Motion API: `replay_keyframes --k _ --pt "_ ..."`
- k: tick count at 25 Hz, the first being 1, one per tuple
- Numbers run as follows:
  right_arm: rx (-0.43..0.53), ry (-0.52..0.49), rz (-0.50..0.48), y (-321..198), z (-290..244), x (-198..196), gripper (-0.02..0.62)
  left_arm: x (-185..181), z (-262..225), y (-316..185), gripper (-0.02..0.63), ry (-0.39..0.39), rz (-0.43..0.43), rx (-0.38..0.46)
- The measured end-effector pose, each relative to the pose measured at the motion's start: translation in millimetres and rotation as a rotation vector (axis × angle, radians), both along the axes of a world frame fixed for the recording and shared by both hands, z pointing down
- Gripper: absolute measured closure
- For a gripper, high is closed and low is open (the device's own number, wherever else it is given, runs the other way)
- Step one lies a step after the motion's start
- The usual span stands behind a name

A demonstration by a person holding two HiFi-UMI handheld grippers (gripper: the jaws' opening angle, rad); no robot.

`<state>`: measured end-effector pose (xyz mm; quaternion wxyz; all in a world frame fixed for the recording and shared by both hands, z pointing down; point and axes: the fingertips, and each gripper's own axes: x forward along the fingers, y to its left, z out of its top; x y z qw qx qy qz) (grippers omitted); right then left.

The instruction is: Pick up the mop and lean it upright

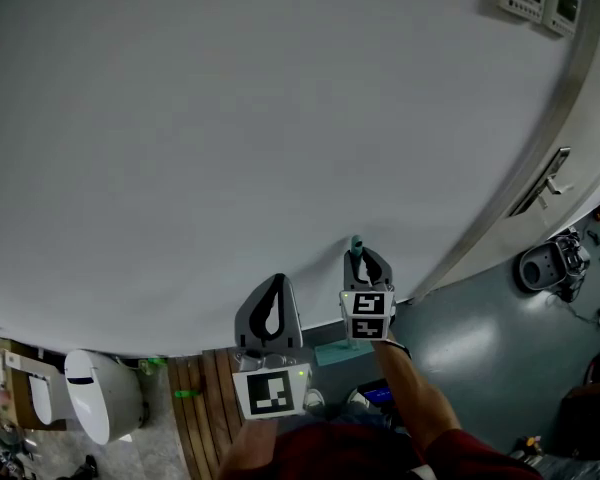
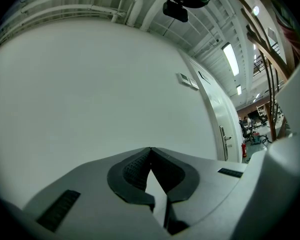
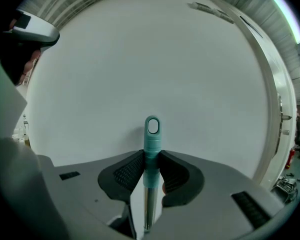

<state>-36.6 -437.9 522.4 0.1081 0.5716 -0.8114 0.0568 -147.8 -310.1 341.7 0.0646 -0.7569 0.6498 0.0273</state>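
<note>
The mop (image 3: 152, 134) stands close to upright. Its long axis runs up through the gap of the right tongs (image 3: 151, 156), which are clamped on the teal grip just below the cap. The white wall (image 3: 140, 59) lies straight ahead of that cap, near it, though I cannot tell whether they touch. So the lean likely calls for tipping the top forward onto the wall. The handle is a slim bright metal tube ending in a teal sleeve with an oval hanging hole. In the head view the left tongs (image 1: 272, 303) hang just beside the right tongs (image 1: 365, 263), shut on nothing, and the mop's tip (image 1: 356, 246) pokes out above the right pair.
</note>
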Motion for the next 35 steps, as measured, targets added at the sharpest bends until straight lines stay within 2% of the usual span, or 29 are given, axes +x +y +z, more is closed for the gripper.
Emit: replay_keyframes --k 12,13,14,21,29,35 --pt "-0.004 -0.002 0.004 -8 2 0 0.485 2 -3 -4 0.592 -0.016 0.002 0.004" --pt "-0.008 -0.005 0.003 -8 3 -1 0.477 2 -3 -3 0.592 -0.015 0.002 0.004" --pt "-0.012 -0.01 0.0 -7 3 -2 0.433 1 -3 -2 0.592 -0.014 0.001 0.004" --pt "0.001 -0.019 -0.02 -5 -5 -4 0.387 2 -1 -2 0.592 -0.004 0.002 0.002" --pt "0.008 -0.042 -0.033 5 -14 0 0.385 6 0 -3 0.592 0.009 0.007 -0.004" --pt "0.057 -0.04 -0.064 22 -34 -1 0.385 7 1 -3 0.592 0.014 0.009 -0.002"
